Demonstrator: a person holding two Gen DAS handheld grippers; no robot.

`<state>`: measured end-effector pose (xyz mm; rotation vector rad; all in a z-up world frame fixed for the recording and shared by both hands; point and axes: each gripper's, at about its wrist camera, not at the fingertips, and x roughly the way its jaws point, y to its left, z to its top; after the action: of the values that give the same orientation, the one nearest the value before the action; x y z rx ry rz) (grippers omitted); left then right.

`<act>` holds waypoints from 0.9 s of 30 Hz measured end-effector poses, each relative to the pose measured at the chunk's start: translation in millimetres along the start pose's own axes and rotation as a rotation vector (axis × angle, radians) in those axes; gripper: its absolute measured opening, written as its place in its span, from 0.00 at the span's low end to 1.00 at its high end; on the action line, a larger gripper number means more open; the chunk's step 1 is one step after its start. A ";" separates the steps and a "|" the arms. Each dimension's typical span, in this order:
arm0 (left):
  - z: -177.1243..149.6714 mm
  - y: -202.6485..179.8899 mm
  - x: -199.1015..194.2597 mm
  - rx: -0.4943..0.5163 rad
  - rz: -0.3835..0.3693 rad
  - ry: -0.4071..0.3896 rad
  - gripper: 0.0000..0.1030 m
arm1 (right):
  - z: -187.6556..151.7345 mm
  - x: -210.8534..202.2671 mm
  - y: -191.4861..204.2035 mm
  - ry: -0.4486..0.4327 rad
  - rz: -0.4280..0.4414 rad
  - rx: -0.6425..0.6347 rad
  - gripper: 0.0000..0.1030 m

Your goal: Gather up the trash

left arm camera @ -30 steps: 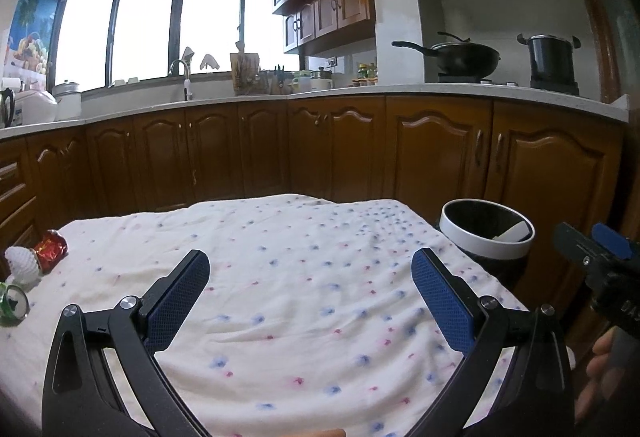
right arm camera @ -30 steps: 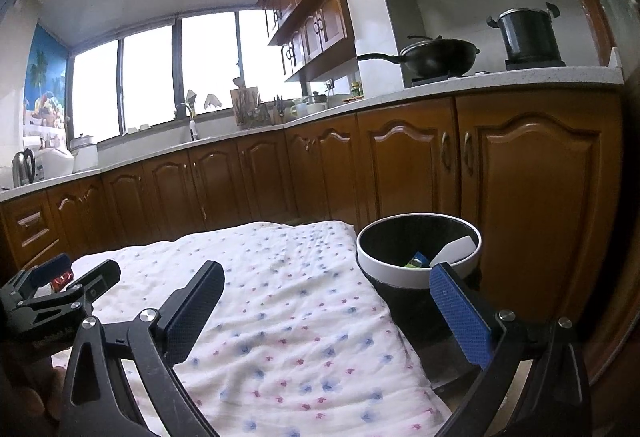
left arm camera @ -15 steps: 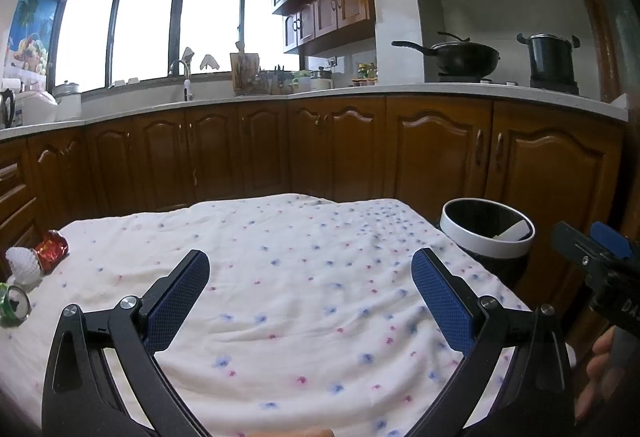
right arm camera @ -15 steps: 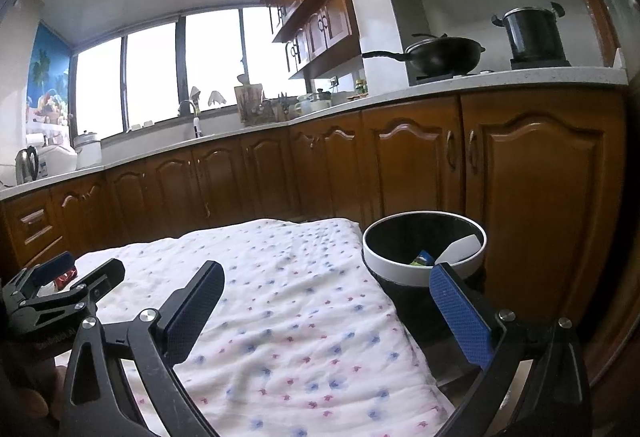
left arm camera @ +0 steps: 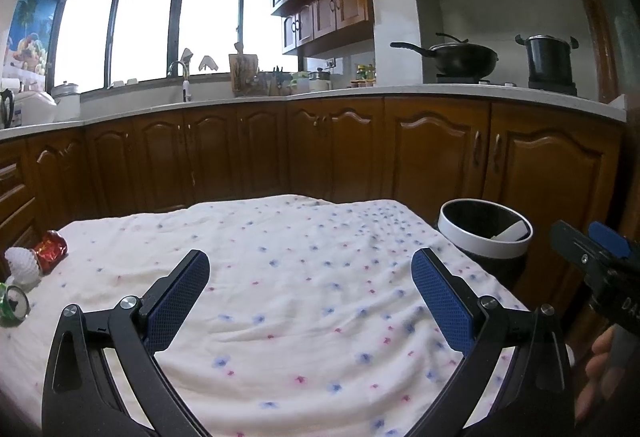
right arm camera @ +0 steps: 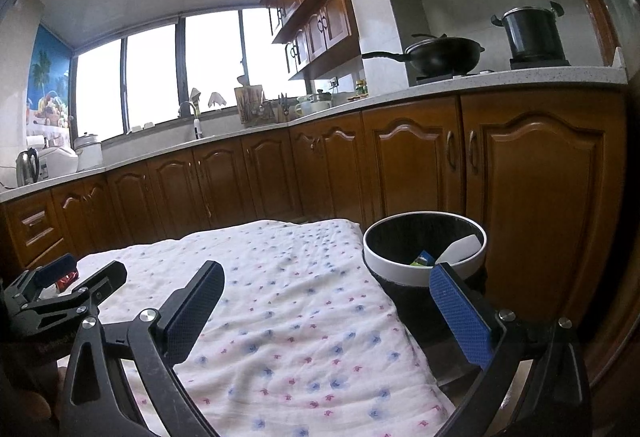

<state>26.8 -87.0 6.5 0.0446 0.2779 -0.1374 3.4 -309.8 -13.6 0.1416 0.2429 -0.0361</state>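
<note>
Trash [left arm camera: 49,256] far left on table [left arm camera: 304,301]: light, crinkly wrappers; we'd pinch bunched middle. Both our grippers [left arm camera: 308,297] [right arm camera: 326,303] spread wide, holding nothing. Bin [right arm camera: 424,255] right.

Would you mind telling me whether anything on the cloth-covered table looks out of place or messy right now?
Yes: a small cluster of litter sits at the table's far left edge, a crumpled red wrapper, a white foam net and a green can on its side. The rest of the cloth is only slightly wrinkled, nothing spilled.
</note>
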 end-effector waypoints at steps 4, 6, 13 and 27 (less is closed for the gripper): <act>0.1 -1.9 0.1 0.003 -0.002 0.001 1.00 | 0.1 -0.2 0.3 0.001 -0.002 0.000 1.00; -0.2 -2.1 0.1 0.004 -0.002 0.003 1.00 | -0.1 -0.5 0.0 0.001 0.000 0.001 1.00; -0.8 -1.5 -0.1 0.004 -0.003 0.002 1.00 | -0.1 -0.3 0.1 0.000 0.000 0.000 1.00; 0.5 -2.1 -0.4 0.007 -0.015 0.004 1.00 | 0.0 -0.5 0.3 0.001 -0.001 0.001 1.00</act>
<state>26.3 -89.0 7.0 0.0494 0.2818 -0.1535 2.9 -309.4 -13.5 0.1422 0.2436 -0.0369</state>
